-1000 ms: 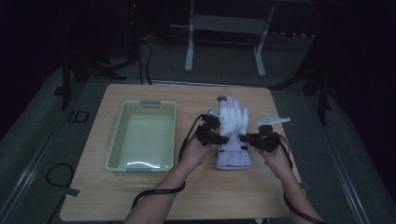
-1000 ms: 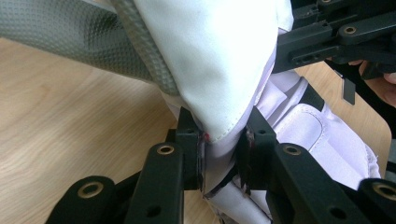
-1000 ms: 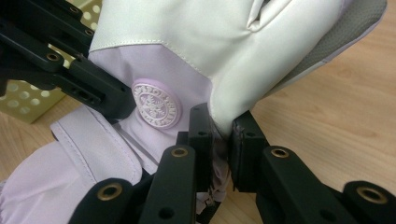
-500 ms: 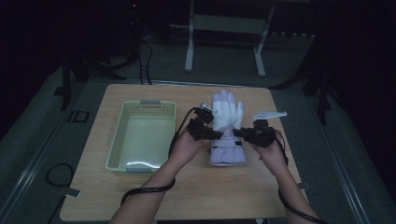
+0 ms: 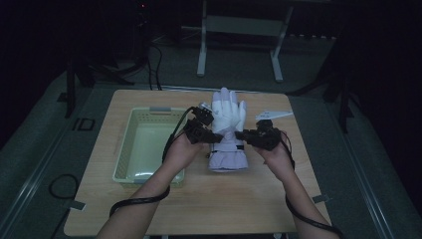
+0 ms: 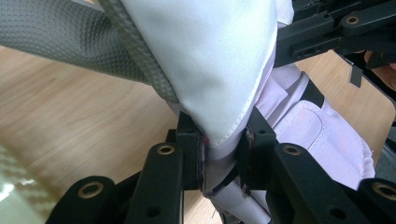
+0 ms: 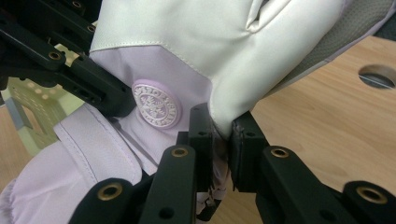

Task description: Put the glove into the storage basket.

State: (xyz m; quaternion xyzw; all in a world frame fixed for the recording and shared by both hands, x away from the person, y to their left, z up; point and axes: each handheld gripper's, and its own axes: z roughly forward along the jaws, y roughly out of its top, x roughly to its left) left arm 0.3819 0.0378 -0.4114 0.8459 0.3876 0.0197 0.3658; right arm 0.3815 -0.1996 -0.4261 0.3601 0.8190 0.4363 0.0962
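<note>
From above, the left gripper [image 5: 215, 135] and right gripper [image 5: 242, 135] hold a white glove [image 5: 228, 110] over the worktop [image 5: 298, 189], beside the green basket [image 5: 130, 144].

In each gripper view, the fingers pinch the glove's edge. It is picked up; putting it in the basket looks left to do.

the glove [image 5: 228, 130] is white at the fingers and pale lilac at the cuff, with grey dotted palm fabric and a round lilac snowflake badge [image 7: 156, 104], the basket [image 5: 130, 149] pale green, the table [image 5: 249, 199] light wood-grain, the grippers' jaws black.
</note>
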